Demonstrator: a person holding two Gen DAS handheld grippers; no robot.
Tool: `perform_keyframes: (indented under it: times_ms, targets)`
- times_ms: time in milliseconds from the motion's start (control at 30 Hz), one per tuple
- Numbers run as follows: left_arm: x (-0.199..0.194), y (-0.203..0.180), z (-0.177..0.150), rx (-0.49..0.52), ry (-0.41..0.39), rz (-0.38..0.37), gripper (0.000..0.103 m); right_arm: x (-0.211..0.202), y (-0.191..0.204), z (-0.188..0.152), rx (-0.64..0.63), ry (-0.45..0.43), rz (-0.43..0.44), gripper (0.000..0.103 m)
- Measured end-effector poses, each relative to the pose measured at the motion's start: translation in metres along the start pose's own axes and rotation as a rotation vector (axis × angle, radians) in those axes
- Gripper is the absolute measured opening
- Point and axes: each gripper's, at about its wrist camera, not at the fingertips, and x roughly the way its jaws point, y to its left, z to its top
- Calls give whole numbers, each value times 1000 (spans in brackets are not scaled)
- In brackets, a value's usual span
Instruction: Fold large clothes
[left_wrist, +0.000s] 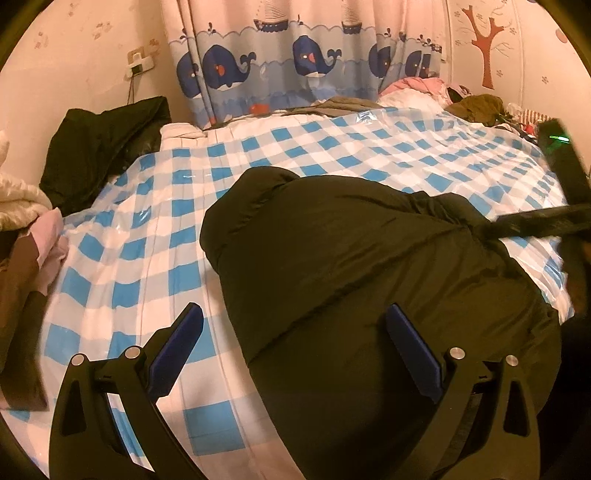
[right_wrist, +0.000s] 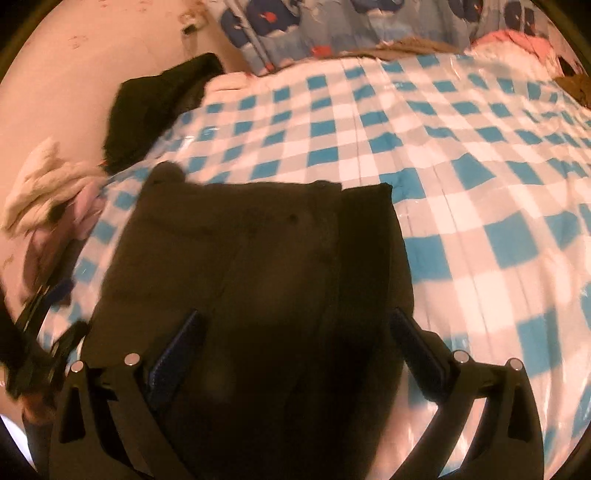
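A large black puffy jacket (left_wrist: 369, 277) lies folded over on the blue-and-white checked bed cover (left_wrist: 155, 229). In the left wrist view my left gripper (left_wrist: 295, 328) is open above the jacket's left edge, one blue pad (left_wrist: 177, 354) over the cover and the other over the jacket. The right gripper (left_wrist: 532, 221) shows as a dark blurred shape at the jacket's right side. In the right wrist view my right gripper (right_wrist: 295, 328) stands open just above the jacket (right_wrist: 258, 251), nothing pinched between its fingers. The left gripper (right_wrist: 40, 332) is blurred at the lower left.
A second black garment (left_wrist: 103, 147) lies at the bed's back left corner, and a pile of white and pink clothes (left_wrist: 26, 214) sits at the left edge. More clothes (left_wrist: 476, 105) are heaped at the back right. A whale-print curtain (left_wrist: 295, 62) hangs behind the bed.
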Motion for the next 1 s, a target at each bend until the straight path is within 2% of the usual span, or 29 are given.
perform_keyframes:
  times_ms: [67, 167, 267, 500, 1000]
  targets:
    - [-1, -3, 0, 9, -3, 6, 95, -7, 8, -17, -30, 12, 10, 96]
    - [-2, -6, 1, 20, -8, 9, 95, 5, 16, -39, -71, 68, -10, 96]
    - [-3, -9, 0, 29, -11, 8, 95, 27, 12, -53, -35, 109, -1, 96]
    - [-5, -12, -1, 54, -14, 36, 95, 31, 13, -54, -24, 128, -16, 96]
    - [-38, -24, 1, 114, -121, 84, 95, -28, 20, -67, -8, 25, 11, 96]
